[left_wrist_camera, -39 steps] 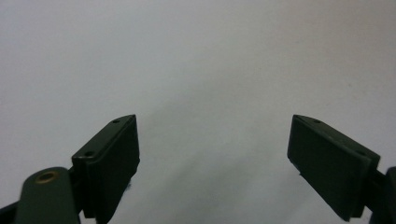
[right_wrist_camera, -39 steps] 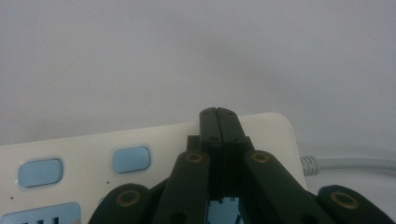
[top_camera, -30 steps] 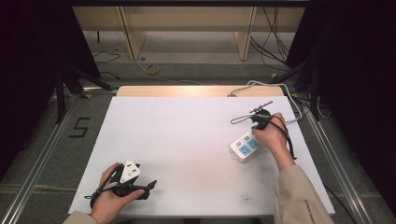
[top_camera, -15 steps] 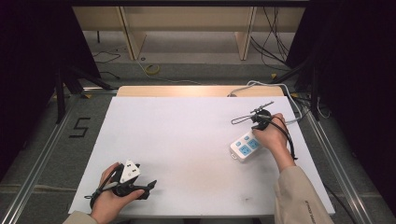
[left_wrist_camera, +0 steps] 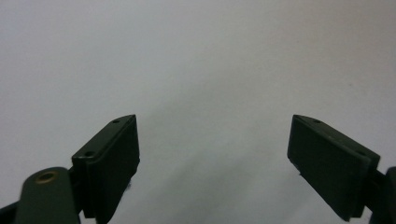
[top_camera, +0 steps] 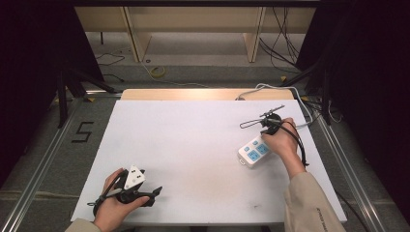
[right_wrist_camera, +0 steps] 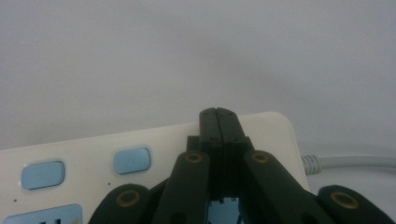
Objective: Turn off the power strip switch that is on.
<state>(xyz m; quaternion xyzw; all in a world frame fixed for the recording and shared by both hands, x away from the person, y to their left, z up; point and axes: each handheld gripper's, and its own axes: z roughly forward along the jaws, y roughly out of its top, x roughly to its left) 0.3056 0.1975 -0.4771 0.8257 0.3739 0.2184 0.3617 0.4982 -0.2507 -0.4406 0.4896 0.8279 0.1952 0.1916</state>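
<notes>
From the high view I see the white power strip (top_camera: 254, 151) lying flat on the right part of the white table (top_camera: 193, 140), its long axis running diagonally from near-left to far-right, the blue socket faces up. Its pale cable (top_camera: 251, 92) leaves the far end and runs off the table's back edge. My right gripper (top_camera: 269, 126) rests over the strip's far end, and my left gripper (top_camera: 145, 194) sits well apart at the near-left corner, on bare table. Nothing lies between them.

In the left gripper view my jaws stand wide apart with nothing between them, just bare white tabletop.

In the right gripper view my right gripper (right_wrist_camera: 218, 114) has its jaws pressed tight together, tips over the strip's (right_wrist_camera: 140, 154) top face near its cabled end. Whether anything is pinched I cannot tell. Two blue buttons (right_wrist_camera: 131, 160) sit left of the jaws, and the cable (right_wrist_camera: 350, 162) exits at the right.
</notes>
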